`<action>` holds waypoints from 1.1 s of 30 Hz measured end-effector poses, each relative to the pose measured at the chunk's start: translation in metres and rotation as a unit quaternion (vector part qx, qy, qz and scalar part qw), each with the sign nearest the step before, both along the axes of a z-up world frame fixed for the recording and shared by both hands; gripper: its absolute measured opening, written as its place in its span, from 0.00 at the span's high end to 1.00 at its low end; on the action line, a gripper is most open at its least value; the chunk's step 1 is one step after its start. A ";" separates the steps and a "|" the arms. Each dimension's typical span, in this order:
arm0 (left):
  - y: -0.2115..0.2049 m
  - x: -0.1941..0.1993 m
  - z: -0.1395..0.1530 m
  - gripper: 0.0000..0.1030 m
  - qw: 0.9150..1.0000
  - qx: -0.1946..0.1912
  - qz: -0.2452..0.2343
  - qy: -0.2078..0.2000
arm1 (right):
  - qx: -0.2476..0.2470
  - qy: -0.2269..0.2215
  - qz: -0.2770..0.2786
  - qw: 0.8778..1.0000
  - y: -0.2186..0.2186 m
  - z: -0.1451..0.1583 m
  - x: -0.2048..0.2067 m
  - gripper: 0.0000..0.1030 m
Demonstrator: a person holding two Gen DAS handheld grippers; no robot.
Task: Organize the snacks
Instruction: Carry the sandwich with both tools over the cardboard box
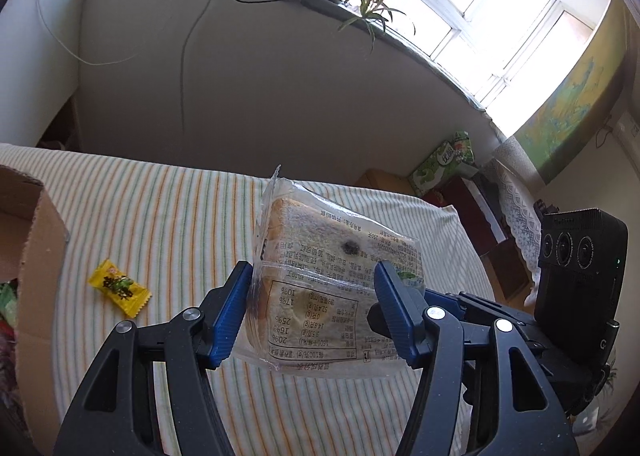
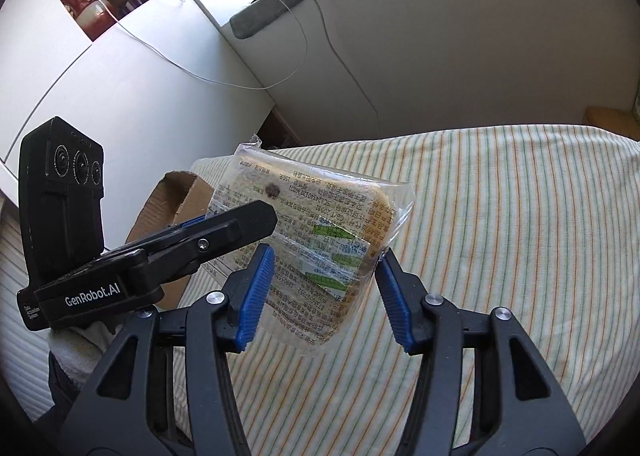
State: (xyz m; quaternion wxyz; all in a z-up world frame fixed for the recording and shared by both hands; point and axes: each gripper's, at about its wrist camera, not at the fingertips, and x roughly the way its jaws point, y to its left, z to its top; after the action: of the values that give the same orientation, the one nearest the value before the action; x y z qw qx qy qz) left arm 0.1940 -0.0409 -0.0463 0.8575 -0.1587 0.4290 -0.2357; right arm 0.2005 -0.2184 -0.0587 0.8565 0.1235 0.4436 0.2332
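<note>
While both tongs [image 1: 314, 288] [image 2: 324, 276] pinch the bread packet [image 1: 328, 288], its print stays unreadable.

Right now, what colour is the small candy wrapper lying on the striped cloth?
Yellow, with dark print; the candy wrapper shows best in the left wrist view.

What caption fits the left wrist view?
Both grippers hold a wrapped bread slice above the striped cloth, near a yellow candy.

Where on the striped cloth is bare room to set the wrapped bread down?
Free: the striped cloth right of the clear-wrapped sliced bread, out to the edge. Crowded: the left, by the brown cardboard box and the small yellow candy packet.
</note>
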 end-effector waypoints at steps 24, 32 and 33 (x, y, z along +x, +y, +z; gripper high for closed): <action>0.151 -0.059 0.022 0.41 0.991 -0.002 0.125 -0.040 | -0.017 -0.037 0.119 0.992 0.160 0.018 -0.033 0.47; 0.188 -0.067 0.014 0.41 0.987 0.022 0.154 -0.041 | -0.022 -0.025 0.147 0.988 0.208 0.003 -0.024 0.47; 0.193 -0.068 0.012 0.41 0.987 0.023 0.157 -0.040 | -0.023 -0.024 0.149 0.988 0.213 0.002 -0.023 0.47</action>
State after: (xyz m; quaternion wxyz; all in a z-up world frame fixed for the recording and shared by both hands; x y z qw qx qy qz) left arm 0.1265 0.1518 -0.0343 0.9036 -0.1951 0.3693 -0.0948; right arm 0.1777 -0.0056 -0.0571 0.8249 0.0307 0.4421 0.3511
